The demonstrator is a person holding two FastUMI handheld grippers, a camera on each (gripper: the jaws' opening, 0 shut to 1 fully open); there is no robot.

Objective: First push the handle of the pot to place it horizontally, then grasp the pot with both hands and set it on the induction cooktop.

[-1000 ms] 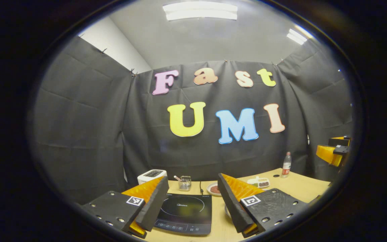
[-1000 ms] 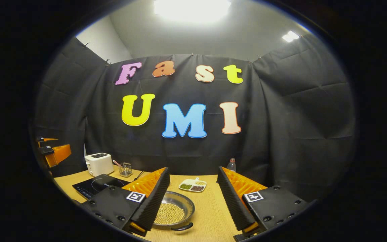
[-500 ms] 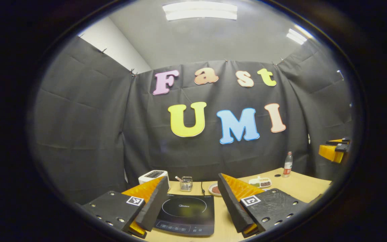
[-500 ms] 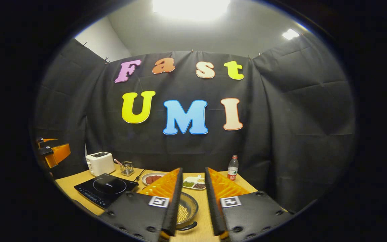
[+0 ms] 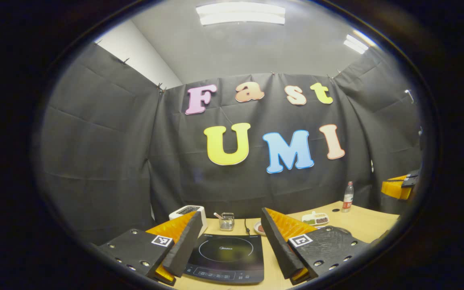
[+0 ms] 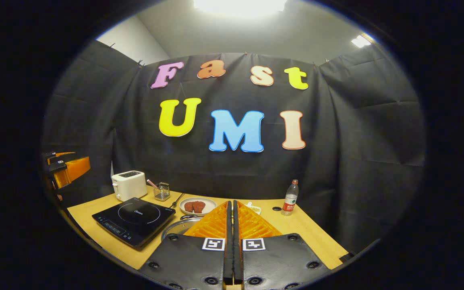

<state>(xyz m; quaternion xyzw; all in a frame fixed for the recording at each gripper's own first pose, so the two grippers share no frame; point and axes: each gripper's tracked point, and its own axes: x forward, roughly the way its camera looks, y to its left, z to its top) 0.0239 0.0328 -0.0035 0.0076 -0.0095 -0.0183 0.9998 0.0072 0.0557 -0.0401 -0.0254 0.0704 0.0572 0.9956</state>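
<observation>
Pot (image 6: 177, 225) shows as a sliver of metal rim in the right gripper view, on the wooden table (image 6: 95, 213) just right of the induction cooktop (image 6: 134, 219) and mostly hidden behind the right gripper's own fingers; its handle cannot be made out.

Left to right in the right gripper view: the left gripper (image 6: 65, 169) sits at the far left edge above the table's end; a white toaster (image 6: 129, 185) stands at the back, with the black cooktop in front of it; a small wire basket (image 6: 162, 191) stands behind the cooktop; a plate of reddish food (image 6: 197, 206) lies near the pot; a plastic bottle (image 6: 291, 198) stands upright near the cloth wall. The right gripper (image 6: 230, 207) has its two fingers drawn together, almost touching, with nothing between them.

In the left gripper view, the left gripper (image 5: 228, 231) holds its fingers wide apart and grips nothing; the cooktop (image 5: 228, 257) lies on the table between them. The toaster (image 5: 188, 212) and wire basket (image 5: 226, 221) stand behind it. Farther right, a divided dish of beans (image 5: 315, 219) and the bottle (image 5: 347, 197) rest on the table (image 5: 369, 221), and the right gripper (image 5: 399, 187) shows at the far right edge.
</observation>
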